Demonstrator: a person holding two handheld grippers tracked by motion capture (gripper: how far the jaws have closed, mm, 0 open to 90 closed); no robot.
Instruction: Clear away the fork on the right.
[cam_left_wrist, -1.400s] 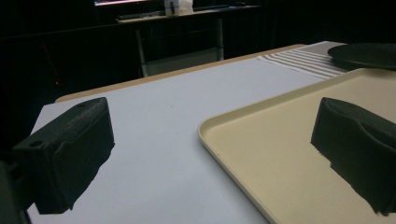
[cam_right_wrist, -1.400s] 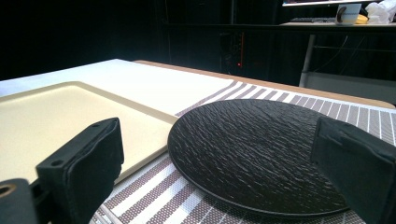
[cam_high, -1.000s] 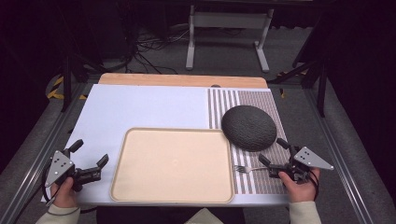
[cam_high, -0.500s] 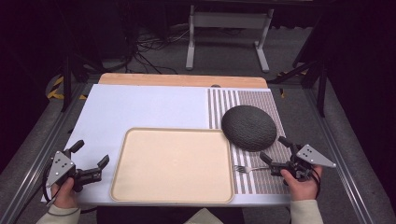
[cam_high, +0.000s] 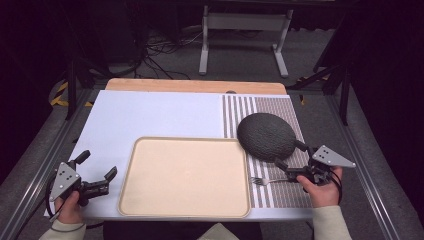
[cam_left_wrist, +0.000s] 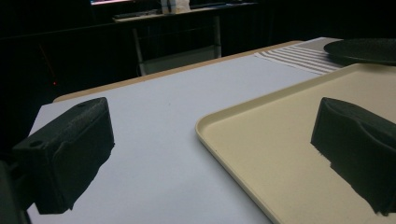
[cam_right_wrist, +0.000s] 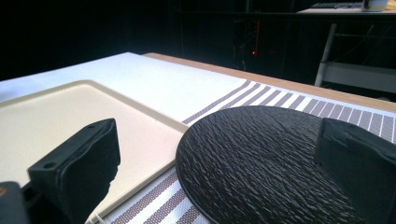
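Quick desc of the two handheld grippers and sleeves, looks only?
Both the left gripper and right gripper have black bodies, two blocky black jaws with textured pads and a grey three-cornered plate with dark dots on top. A dark cable loops by the left hand. Sleeves: light beige, ribbed cuffs.

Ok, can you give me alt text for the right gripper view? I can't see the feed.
The open right gripper faces a black textured plate lying on a striped placemat. A beige tray sits beside the plate's left edge, on a white table.
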